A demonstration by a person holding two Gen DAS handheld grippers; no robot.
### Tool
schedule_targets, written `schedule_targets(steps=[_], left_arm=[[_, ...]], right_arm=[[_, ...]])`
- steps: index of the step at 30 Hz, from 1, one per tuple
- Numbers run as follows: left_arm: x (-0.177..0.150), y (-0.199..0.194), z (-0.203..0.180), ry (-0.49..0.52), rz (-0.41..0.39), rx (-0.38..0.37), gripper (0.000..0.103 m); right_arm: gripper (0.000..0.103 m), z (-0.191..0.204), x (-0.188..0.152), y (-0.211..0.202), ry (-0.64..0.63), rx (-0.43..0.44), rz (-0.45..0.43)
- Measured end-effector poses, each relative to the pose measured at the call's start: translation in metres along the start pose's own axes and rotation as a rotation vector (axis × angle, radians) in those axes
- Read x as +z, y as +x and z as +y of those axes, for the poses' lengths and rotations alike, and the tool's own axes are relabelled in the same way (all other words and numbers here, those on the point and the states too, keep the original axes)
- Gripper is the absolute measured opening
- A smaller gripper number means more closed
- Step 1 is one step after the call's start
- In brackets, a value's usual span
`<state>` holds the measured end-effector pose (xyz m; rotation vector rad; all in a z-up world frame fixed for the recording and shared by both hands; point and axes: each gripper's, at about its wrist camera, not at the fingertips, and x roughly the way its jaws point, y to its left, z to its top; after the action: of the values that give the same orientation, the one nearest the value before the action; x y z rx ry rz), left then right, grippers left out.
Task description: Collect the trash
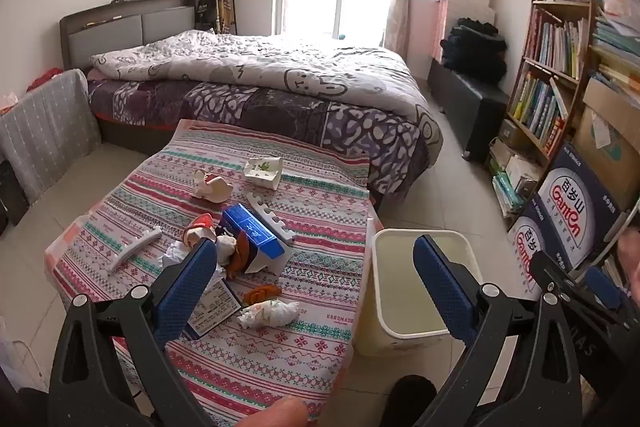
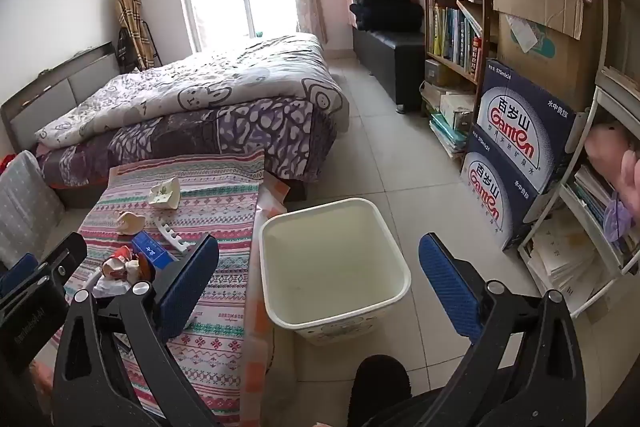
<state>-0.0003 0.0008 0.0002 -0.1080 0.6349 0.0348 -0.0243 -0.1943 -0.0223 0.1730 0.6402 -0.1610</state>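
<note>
Trash lies on a low table with a striped patterned cloth (image 1: 312, 307): a blue carton (image 1: 250, 233), a squashed paper cup (image 1: 264, 171), a crumpled tissue (image 1: 270, 313), orange peel (image 1: 262, 293), a red-and-white wrapper (image 1: 198, 227) and a white card (image 1: 212, 307). My left gripper (image 1: 316, 247) hangs open above the table's near right part, holding nothing. An empty cream bin (image 2: 340, 315) stands on the floor right of the table. Over the bin my right gripper (image 2: 320, 243) is open and empty. The blue carton (image 2: 154, 253) and the wrapper (image 2: 118, 261) show at its left.
A bed (image 1: 260, 79) with a patterned quilt stands just behind the table. A bookshelf (image 2: 452, 7) and stacked blue water cartons (image 2: 516, 147) line the right wall. A grey covered object (image 1: 44, 119) sits at the left. Tiled floor (image 2: 380, 155) lies between bed and shelves.
</note>
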Motion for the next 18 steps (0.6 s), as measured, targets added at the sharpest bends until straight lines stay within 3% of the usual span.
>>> schedule_targets(steps=[18], left_arm=[[-0.0036, 0.0016, -0.0001, 0.019, 0.006, 0.013, 0.096]], right_arm=[[0.096, 0.004, 0.0026, 0.0007, -0.004, 0.005, 0.003]])
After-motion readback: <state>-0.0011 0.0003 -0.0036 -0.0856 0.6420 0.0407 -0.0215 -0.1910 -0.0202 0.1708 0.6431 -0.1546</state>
